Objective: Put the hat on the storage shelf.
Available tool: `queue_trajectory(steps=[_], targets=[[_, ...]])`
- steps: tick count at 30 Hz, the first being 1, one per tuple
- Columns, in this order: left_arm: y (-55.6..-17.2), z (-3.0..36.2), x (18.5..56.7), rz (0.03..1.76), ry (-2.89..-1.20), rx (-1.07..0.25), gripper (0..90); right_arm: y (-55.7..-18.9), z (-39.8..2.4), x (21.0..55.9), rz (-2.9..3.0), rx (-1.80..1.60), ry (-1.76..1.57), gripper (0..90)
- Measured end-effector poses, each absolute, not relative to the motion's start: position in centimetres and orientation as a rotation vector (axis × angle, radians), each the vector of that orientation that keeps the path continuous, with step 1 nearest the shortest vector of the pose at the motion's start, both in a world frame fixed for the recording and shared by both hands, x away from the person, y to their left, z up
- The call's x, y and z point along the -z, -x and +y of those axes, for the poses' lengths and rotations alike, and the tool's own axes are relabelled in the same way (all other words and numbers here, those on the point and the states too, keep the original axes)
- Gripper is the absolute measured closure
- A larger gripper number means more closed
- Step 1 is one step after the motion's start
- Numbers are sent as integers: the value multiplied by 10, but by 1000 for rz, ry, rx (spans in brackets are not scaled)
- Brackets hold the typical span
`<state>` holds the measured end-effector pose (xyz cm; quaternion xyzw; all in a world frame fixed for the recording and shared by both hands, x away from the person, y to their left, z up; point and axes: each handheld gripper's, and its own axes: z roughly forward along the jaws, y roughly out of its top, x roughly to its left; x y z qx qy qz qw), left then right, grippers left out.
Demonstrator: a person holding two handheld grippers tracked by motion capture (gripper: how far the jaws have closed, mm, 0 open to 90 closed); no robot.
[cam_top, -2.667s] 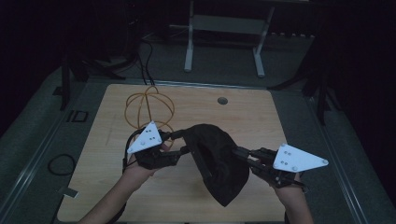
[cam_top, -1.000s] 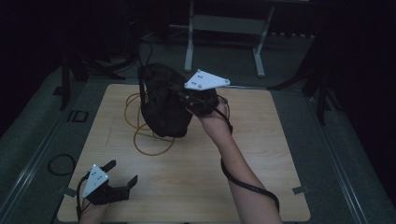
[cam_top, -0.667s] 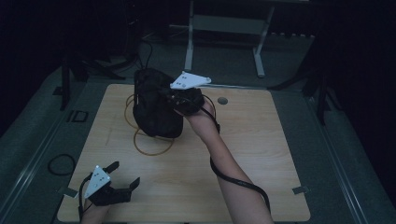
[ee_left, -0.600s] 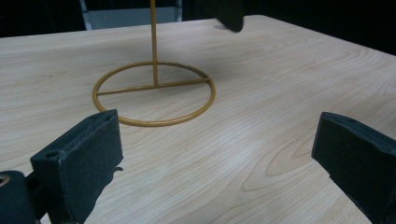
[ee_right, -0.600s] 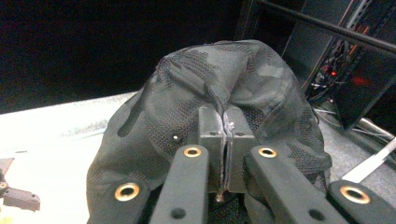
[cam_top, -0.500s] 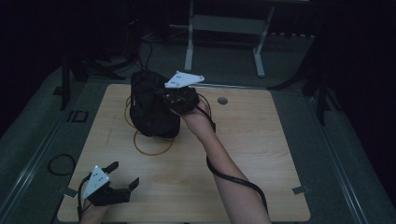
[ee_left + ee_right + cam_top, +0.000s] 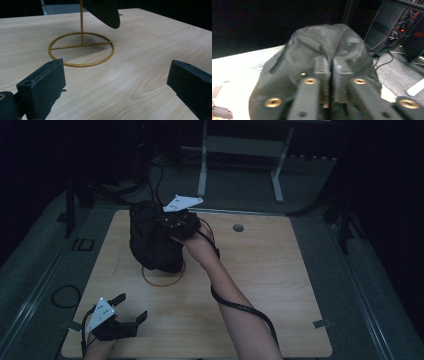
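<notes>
Toward the far left of the wooden table, a black mesh hat is held up by the right gripper, whose jaws are seen pressed close together in the right gripper view with the hat's dark fabric pinched between them. The hat is draped over the upper part of a gold wire stand; in the high view only the stand's ring base is seen on the table beneath the hat's lower edge. In the left gripper view the ring base, its crossbar and an upright rod are shown resting on the wood, with the hat's rim hanging above the ring and clear of the table. Whether the hat's weight is borne by the stand or by the gripper cannot be told. The left gripper is held at the near left corner of the table, well apart from the stand, its jaws spread wide with nothing between them. No containers are seen on the table. A small round grommet is set in the tabletop near the far edge.
</notes>
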<state>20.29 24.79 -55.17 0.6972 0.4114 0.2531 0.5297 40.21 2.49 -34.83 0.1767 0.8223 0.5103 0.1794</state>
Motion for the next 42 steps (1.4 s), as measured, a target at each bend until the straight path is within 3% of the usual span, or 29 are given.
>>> queue_trajectory(steps=[8,17,26,28,33,42], targets=[[-203,247,552,976,-1665,-588,23,-406,27,359,2339,-1427,-543,537],[-204,245,553,972,-1673,-579,23,-407,23,359,2372,-1420,-572,364],[-204,245,553,972,-1666,-575,23,-402,13,357,2380,-1461,-559,266],[-204,245,553,970,-1661,-574,23,-402,10,358,2393,-1501,-557,204],[-204,245,553,973,-1663,-583,23,-401,0,364,2402,-1582,-579,143],[-204,243,554,973,-1673,-574,23,-388,-19,373,2397,-1541,-525,139]])
